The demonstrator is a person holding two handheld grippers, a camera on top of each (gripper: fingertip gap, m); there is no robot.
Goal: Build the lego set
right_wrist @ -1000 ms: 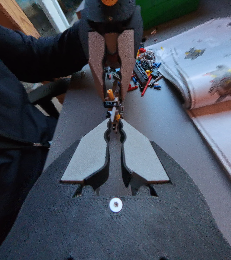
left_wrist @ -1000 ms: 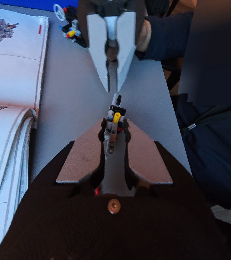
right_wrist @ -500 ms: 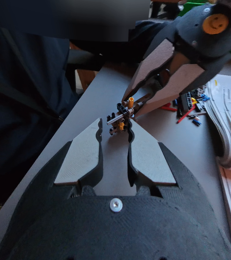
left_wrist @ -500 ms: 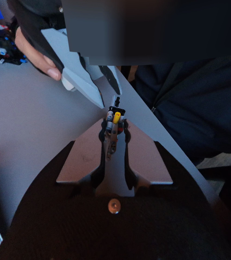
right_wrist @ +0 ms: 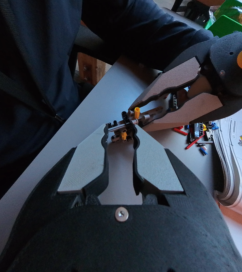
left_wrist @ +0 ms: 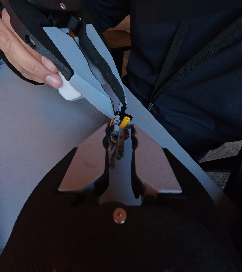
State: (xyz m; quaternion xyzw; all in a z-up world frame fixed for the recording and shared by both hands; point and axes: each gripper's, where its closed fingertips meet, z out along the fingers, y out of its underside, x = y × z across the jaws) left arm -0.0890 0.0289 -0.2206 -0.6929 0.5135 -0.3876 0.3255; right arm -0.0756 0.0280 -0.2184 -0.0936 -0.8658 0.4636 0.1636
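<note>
Setting: grey table (right_wrist: 105, 94) with its edge running diagonally, and a person in a dark jacket (right_wrist: 29, 73) sitting right up against it.
Booklet: big open instruction booklet (right_wrist: 238, 154) lying on the table off to the right side of the right wrist view, pages curling up at the fold.
Green box: green box (right_wrist: 226, 25) at the far top right corner, behind the arm.
Left gripper: left gripper (left_wrist: 119, 129), the one with the brownish fingers, is pinching the tan beam end of a small brick assembly (left_wrist: 121, 125); in the right wrist view both its fingers sit tight against the assembly's sides.
Right gripper: right gripper (right_wrist: 121, 129), grey fingers, has come in from the opposite end. Its fingertips sit either side of the assembly's black and grey end with the jaws spread. The right tip looks like it's touching the black piece, but I can't tell if the left one actually presses on anything.
Hand: a hand (left_wrist: 23, 53) wraps around the right gripper's body.
Loose parts: pile of loose bricks (right_wrist: 198, 132) between the left gripper and the booklet, red, blue, black and grey bits.
Assembly: held up just above the table near its edge, yellow pin (left_wrist: 124, 120) sticking up on top.
</note>
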